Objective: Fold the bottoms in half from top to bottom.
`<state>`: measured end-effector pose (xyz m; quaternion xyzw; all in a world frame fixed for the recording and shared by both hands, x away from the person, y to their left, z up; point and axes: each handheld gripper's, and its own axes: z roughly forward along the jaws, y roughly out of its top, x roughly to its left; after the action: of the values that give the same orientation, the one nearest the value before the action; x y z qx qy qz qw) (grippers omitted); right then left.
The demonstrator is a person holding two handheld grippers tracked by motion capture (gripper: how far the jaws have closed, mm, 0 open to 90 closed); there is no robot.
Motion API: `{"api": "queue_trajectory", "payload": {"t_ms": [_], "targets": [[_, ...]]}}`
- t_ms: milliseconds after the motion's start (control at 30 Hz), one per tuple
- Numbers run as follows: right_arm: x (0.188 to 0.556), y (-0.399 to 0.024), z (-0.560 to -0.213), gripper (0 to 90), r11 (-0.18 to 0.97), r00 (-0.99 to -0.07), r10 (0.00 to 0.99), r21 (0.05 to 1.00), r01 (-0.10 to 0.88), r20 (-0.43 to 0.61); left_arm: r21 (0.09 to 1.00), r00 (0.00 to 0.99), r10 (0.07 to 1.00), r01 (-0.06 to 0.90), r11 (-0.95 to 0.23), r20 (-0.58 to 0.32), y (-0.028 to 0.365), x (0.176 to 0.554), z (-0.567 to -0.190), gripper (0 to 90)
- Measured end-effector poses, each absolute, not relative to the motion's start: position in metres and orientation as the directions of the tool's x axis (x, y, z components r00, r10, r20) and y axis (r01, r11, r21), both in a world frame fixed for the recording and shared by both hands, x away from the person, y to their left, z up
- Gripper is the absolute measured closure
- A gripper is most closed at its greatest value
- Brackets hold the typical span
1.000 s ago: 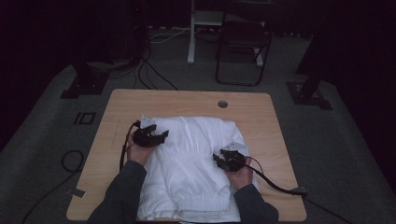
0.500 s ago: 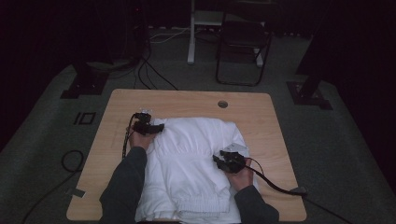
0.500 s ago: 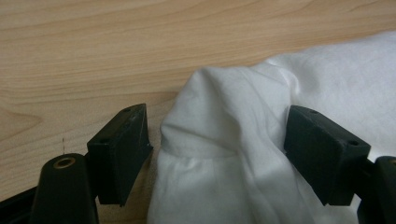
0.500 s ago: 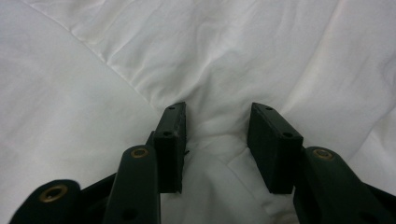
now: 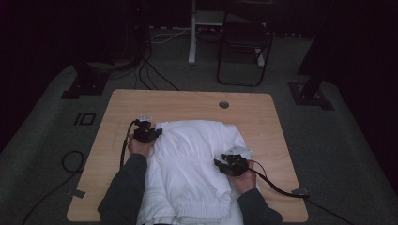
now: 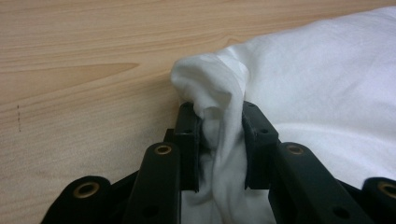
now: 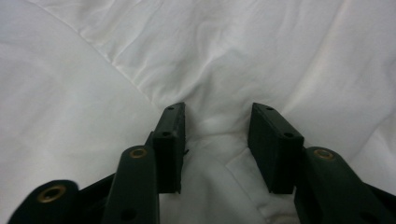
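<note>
The left gripper (image 5: 149,134) sits at the far left corner of the folded white cotton garment (image 5: 195,173), low against the pale wooden worktop (image 5: 187,101). In the left gripper view its jaws have just been closing, and a bunched fold of the white cloth (image 6: 219,116) stands pinched between the two black pads, which press on it from both sides; the gripper (image 6: 219,140) is clamped on the garment's corner. Bare wood grain runs away to the left of that fold, and the rest of the garment spreads off to the right.

The right gripper (image 5: 230,164) rests on top of the garment near its right edge, held by the person's right hand (image 5: 244,180). In the right gripper view its jaws stand apart, with loose wrinkled cloth (image 7: 210,56) lying in the gap and beyond it; the pads do not squeeze the fabric, so this gripper (image 7: 217,135) is not gripping anything.

The garment lies in the middle of the worktop on the person's side, its ribbed hem towards the near edge, between the two dark sleeves (image 5: 124,192). A black cable (image 5: 277,187) trails from the right gripper across the wood to the right. A small round hole (image 5: 224,104) marks the worktop's far side, and beyond it a dark folding chair (image 5: 244,51) stands on the grey carpet
</note>
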<state>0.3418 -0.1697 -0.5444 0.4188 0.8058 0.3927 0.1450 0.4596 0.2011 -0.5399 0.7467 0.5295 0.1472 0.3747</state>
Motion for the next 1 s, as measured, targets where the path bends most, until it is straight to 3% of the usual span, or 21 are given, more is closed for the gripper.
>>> {"api": "queue_trajectory", "payload": {"t_ms": [67,200,367,633,1000], "targets": [[0.347,-0.174,-0.537,53.0,0.348,-0.632,0.764,0.74,0.576,0.133,0.715,0.396,0.901,0.68,-0.16,-0.175,0.201,0.459,-0.54,72.4],[0.356,-0.188,-0.517,47.5,0.31,-0.604,0.791,0.786,0.534,0.099,0.717,0.397,0.901,0.679,-0.159,-0.176,0.201,0.459,-0.54,72.4],[0.409,-0.219,-0.494,36.1,0.208,-0.483,0.87,0.812,0.545,0.102,0.716,0.395,0.901,0.68,-0.155,-0.179,0.201,0.459,-0.54,72.3],[0.474,-0.221,-0.517,28.6,0.154,-0.429,0.885,0.759,0.632,0.178,0.718,0.399,0.898,0.679,-0.154,-0.185,0.202,0.46,-0.541,72.2],[0.487,-0.208,-0.54,25.0,0.201,-0.413,0.898,0.697,0.688,0.15,0.724,0.398,0.898,0.674,-0.147,-0.188,0.203,0.459,-0.542,72.1]]}}
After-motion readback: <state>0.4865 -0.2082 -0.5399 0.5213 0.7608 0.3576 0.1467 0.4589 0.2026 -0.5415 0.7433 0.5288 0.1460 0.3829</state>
